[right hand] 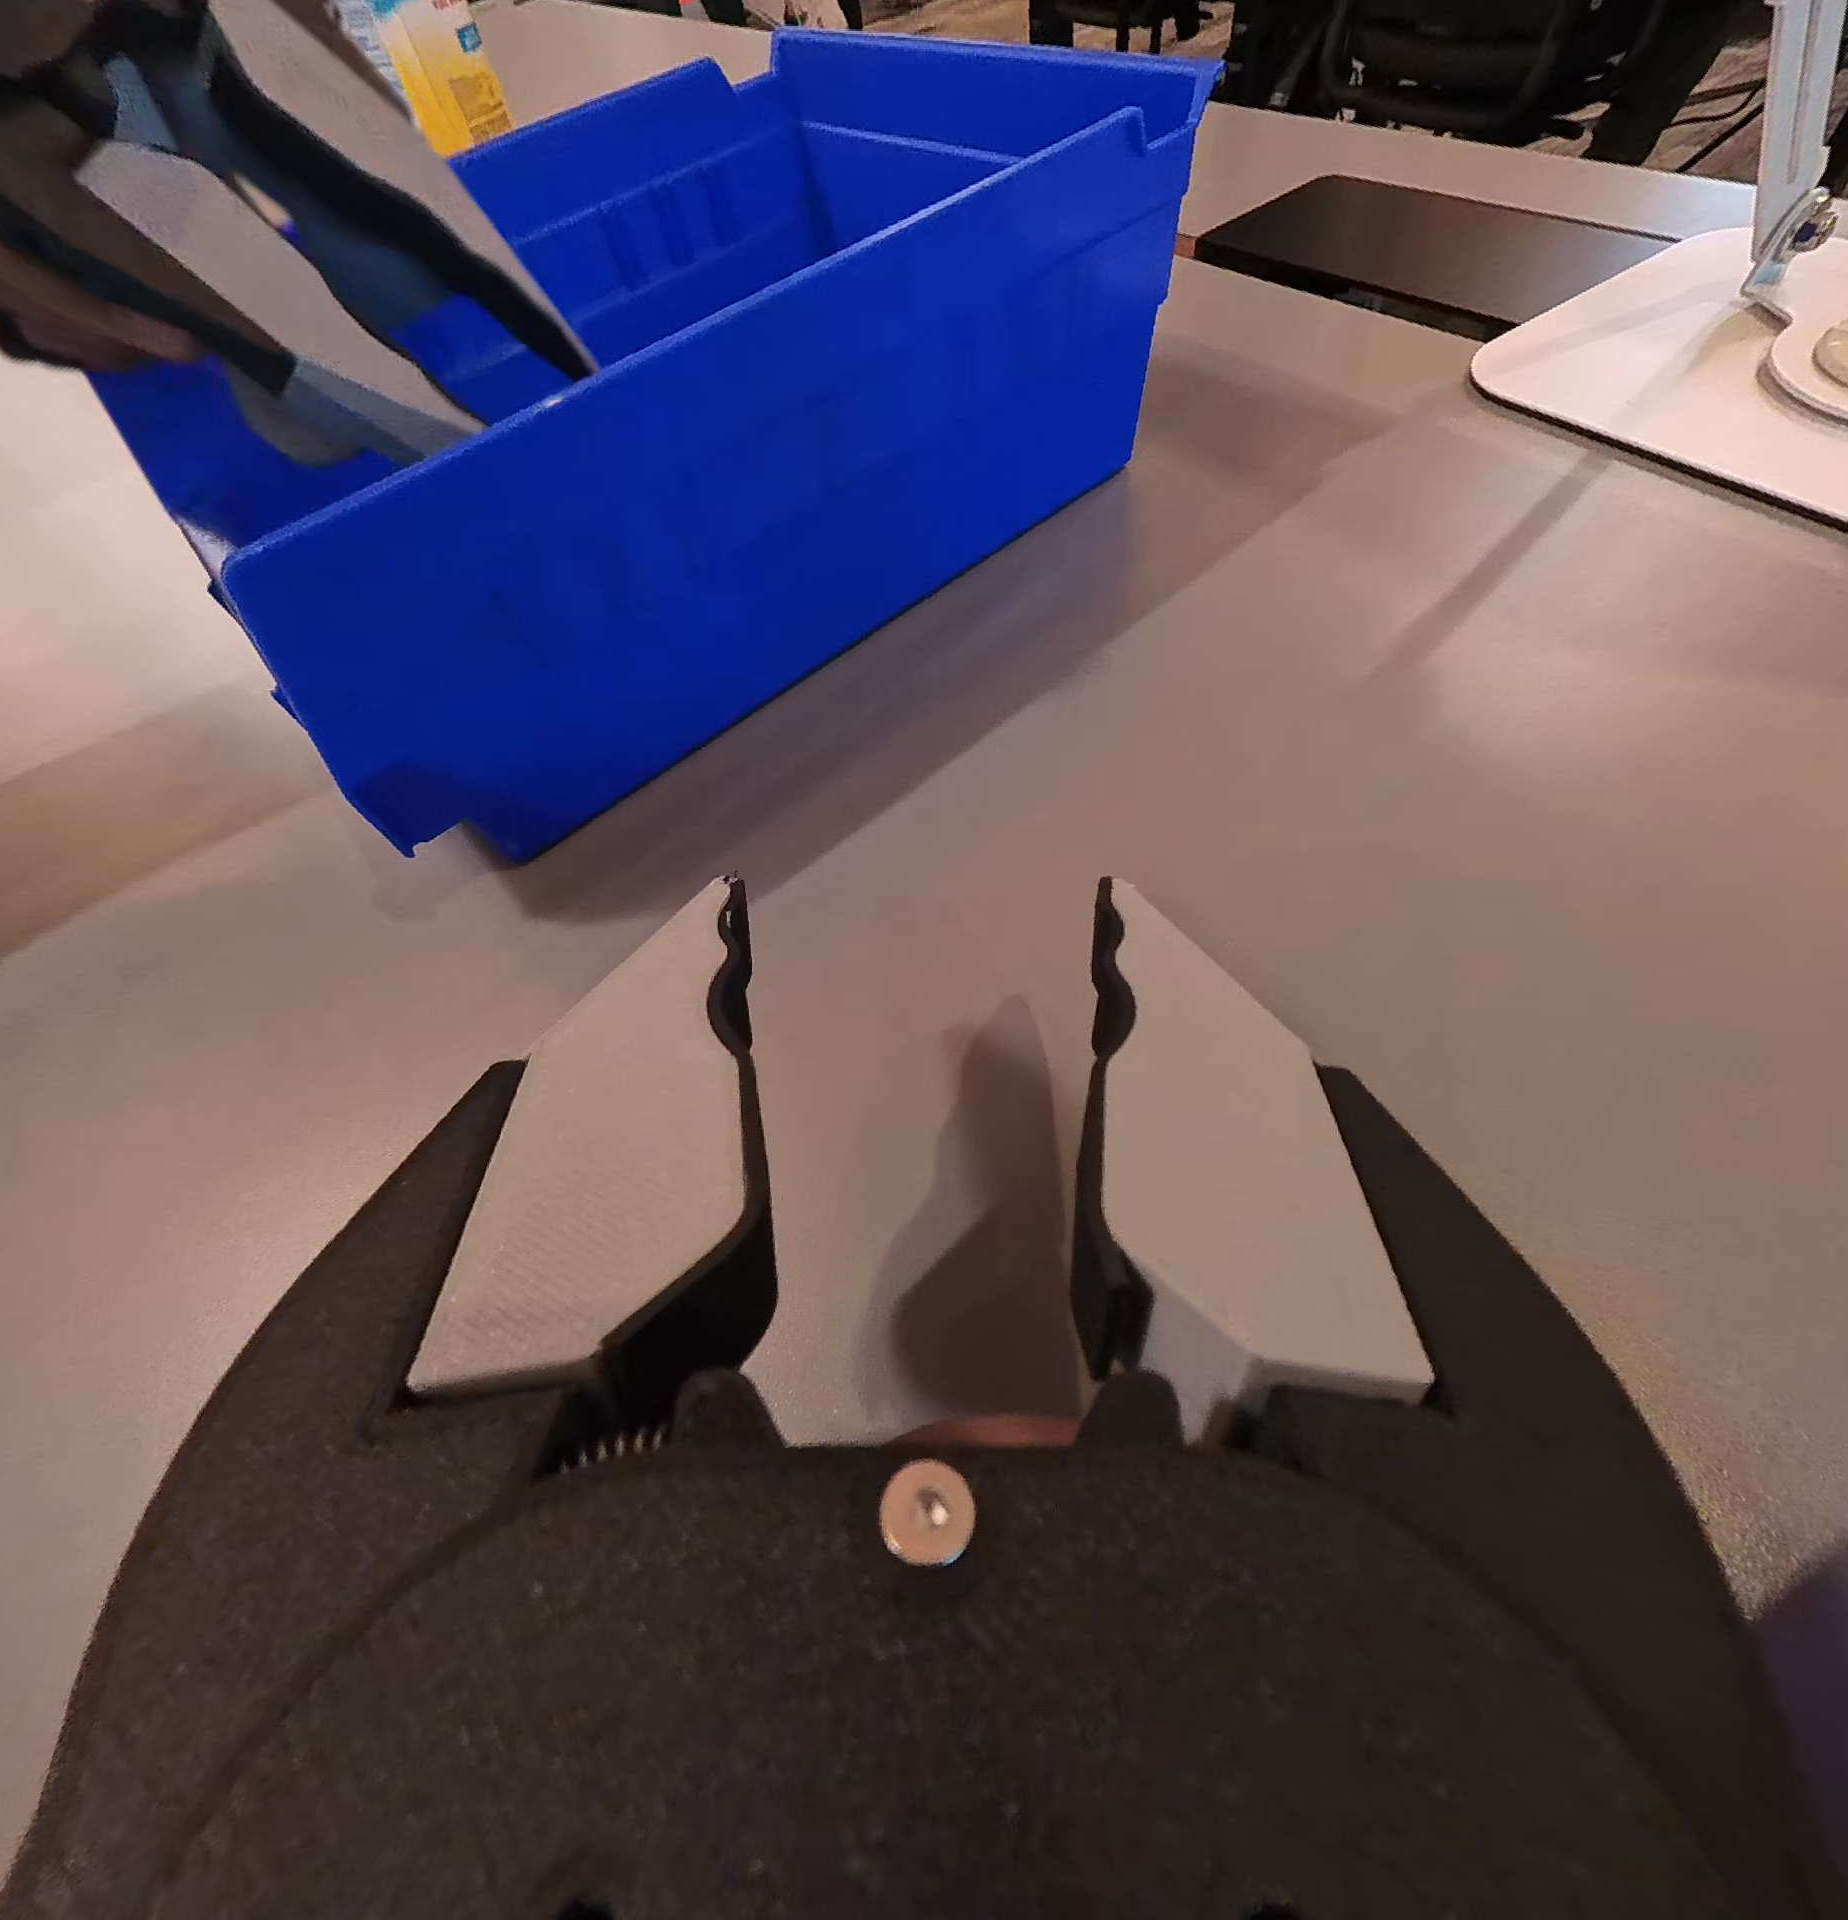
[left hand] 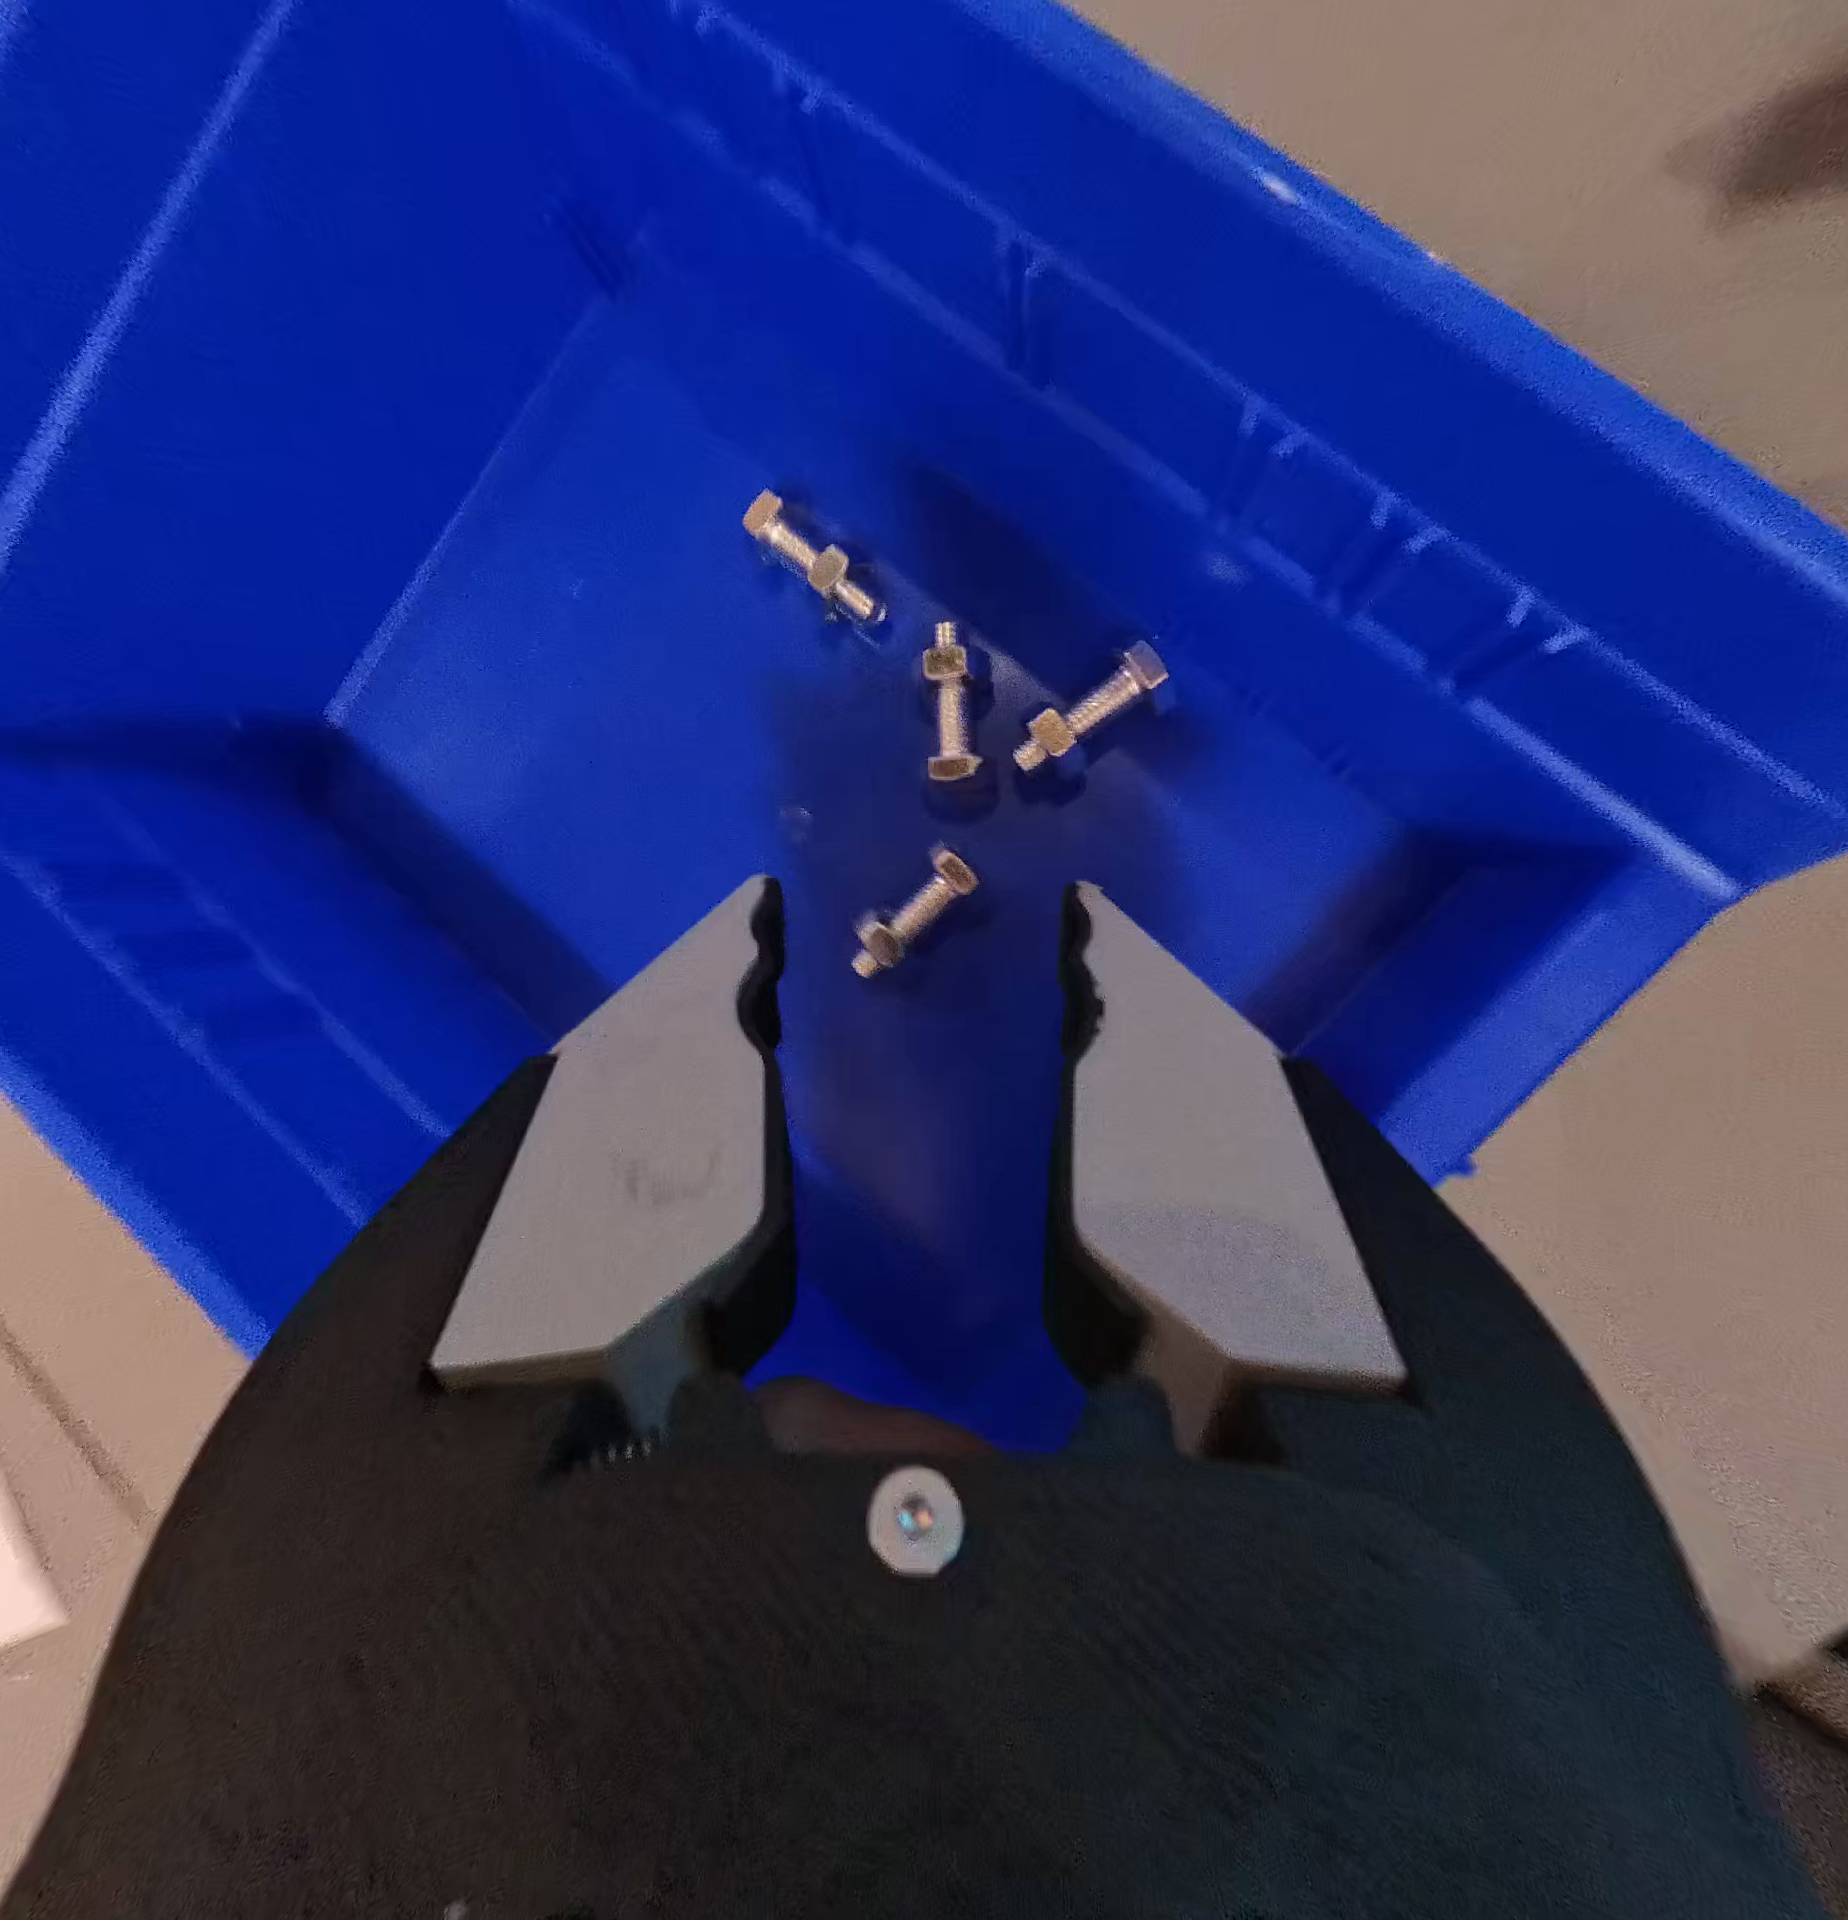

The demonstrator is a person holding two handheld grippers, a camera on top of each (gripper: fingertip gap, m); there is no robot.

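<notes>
In the left wrist view, our left hand-held gripper point(left hand: 925, 894) hangs spread and empty over the blue bin point(left hand: 276, 416), nearest one of four small bolts point(left hand: 915, 912); we judge them light, rigid, slippery, best pinched across the shank. In the right wrist view, our right hand-held gripper point(right hand: 920, 894) hovers apart, empty, over the grey worktop point(right hand: 1419, 831) beside the bin.

- You'll find printing on only one thing: the yellow carton point(right hand: 452, 83) behind the blue bin point(right hand: 691, 540) in your right wrist view, and it is too small and blurred to read.
- Your left wrist view shows no lettering, numbers or signs.
</notes>
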